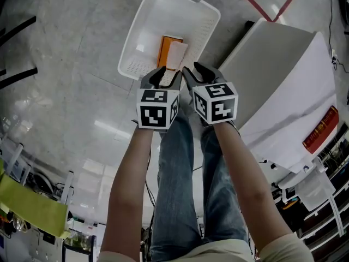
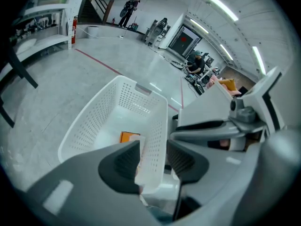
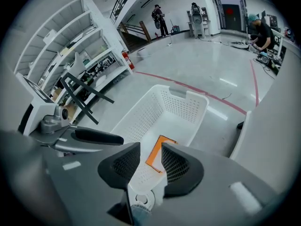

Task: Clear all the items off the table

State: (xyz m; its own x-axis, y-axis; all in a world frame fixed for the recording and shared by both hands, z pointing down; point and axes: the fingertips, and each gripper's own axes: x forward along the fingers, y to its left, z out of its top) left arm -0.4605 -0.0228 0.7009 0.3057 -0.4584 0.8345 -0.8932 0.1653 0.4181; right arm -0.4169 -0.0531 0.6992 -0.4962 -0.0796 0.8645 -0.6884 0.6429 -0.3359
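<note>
A white perforated basket (image 1: 204, 29) stands on the grey floor in front of my feet. An orange flat item (image 1: 165, 48) lies in it, with a white flat item (image 1: 177, 54) partly on top. Both grippers hang side by side above the basket's near end, pointing steeply down. My left gripper (image 1: 163, 76) is open, and only the basket's near corner (image 2: 155, 126) and the orange item (image 2: 128, 136) show past its jaws. My right gripper (image 1: 196, 72) is open too, with the basket's floor and the orange item (image 3: 156, 152) visible through the gap.
A white table (image 1: 272, 64) stands right of the basket, with a red thing (image 1: 320, 130) at its far right edge. My legs in jeans (image 1: 177, 190) are below the grippers. Shelves (image 3: 70, 46) and black chair legs (image 3: 82, 91) stand to the left, across the floor.
</note>
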